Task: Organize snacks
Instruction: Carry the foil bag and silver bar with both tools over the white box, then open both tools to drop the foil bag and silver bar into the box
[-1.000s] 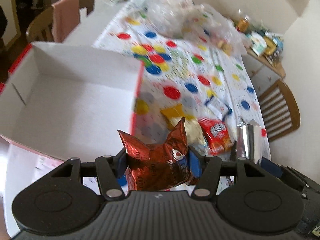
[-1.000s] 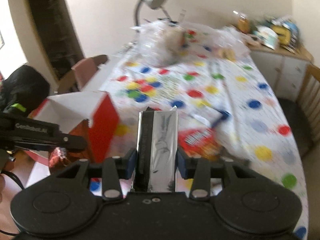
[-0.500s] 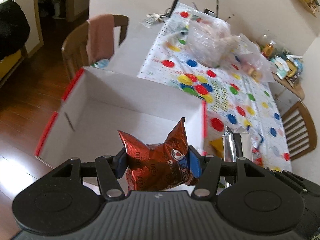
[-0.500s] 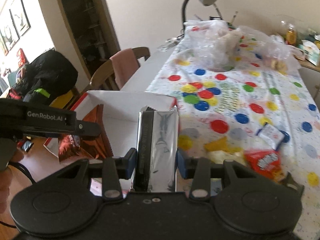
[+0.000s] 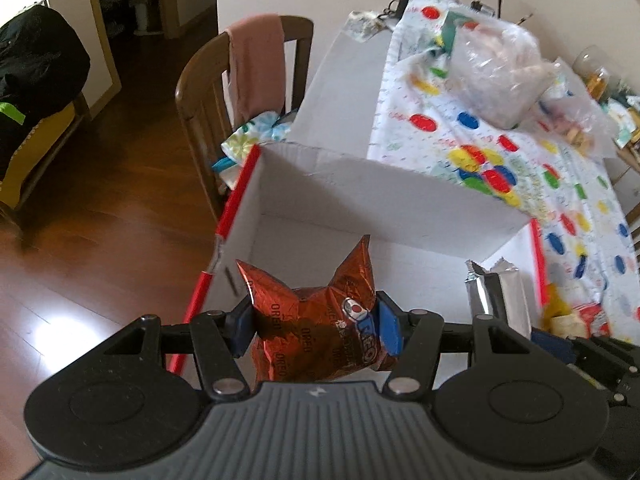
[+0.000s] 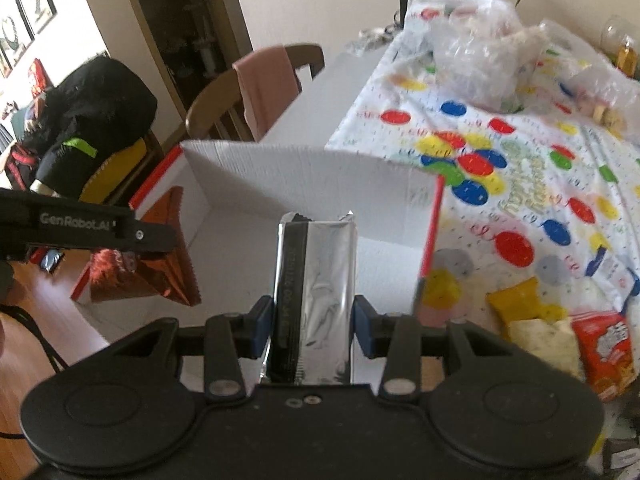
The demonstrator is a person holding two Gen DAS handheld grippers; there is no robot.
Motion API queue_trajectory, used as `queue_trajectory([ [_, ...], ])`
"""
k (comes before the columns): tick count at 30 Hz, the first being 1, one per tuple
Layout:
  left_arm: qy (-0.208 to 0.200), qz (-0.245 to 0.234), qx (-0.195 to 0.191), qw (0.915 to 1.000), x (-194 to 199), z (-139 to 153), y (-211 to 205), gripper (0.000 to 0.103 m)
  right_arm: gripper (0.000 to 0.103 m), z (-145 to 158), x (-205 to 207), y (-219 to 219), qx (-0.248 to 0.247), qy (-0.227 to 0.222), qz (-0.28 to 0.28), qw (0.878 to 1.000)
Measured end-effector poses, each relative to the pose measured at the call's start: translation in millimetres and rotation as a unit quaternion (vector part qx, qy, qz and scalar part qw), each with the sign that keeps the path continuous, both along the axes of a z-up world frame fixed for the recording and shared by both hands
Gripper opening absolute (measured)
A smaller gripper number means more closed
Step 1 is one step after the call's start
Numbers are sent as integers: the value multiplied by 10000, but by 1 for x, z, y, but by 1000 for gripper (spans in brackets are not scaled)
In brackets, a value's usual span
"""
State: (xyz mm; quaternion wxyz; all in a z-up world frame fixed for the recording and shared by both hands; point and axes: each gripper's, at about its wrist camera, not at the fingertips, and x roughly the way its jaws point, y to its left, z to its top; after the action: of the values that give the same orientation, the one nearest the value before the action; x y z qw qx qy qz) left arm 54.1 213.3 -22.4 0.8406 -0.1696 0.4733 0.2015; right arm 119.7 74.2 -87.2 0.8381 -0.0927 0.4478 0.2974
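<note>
The left gripper (image 5: 314,322) is closed on a crumpled copper-red foil Oreo snack packet (image 5: 316,332), its blue pads pressing the packet's two sides so that the packet stands upright between them with its two pointed top corners sticking up above the fingers. From the right wrist view the same packet (image 6: 140,268) hangs under the left gripper's black arm, over the near left part of the open box. The right gripper (image 6: 314,322) is likewise clamped on a tall silver foil packet with a black printed strip down its left side (image 6: 316,292); the packet stands upright between the blue pads, its crimped top edge well above them. In the left wrist view this silver packet (image 5: 498,296) shows just to the right of the red one, near the box's right wall. Beyond both grippers lies a large white cardboard box with red outer edges (image 5: 400,200), open at the top, its white floor directly ahead of and below both held packets. To the right of the box, on the white tablecloth with coloured dots (image 6: 520,168), lie loose snacks: a yellow packet (image 6: 520,300), a pale packet (image 6: 544,336) touching it, and a red-orange packet (image 6: 604,344) just beside that. Farther back sit crumpled clear plastic bags (image 5: 496,68), and a wooden chair with a pink cloth draped over its back (image 5: 256,64) stands at the table's left side.
</note>
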Motion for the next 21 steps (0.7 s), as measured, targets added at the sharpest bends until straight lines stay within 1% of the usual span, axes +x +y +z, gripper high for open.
queue_trajectory([
  [3,159,-12,39,9999,3,-13,9,60,40,-11,5,10,-110,121,-31,9999],
  [6,338,-135,60,9993,7,-27,12,60,40,-20,7,19,-230,220,-1,9995],
  [12,564,-364,102,9977,10,-47,10,60,41,-33,5,33,-465,266,105,9985],
  [16,617,-572,220,9962,13,-54,3,61,41,-41,7,37,-572,342,89,9977],
  [19,683,-679,401,9945,15,-56,-4,61,41,-46,7,38,-637,376,72,9972],
  [21,684,-705,440,9942,15,-56,-5,62,41,-47,7,38,-648,386,58,9971],
])
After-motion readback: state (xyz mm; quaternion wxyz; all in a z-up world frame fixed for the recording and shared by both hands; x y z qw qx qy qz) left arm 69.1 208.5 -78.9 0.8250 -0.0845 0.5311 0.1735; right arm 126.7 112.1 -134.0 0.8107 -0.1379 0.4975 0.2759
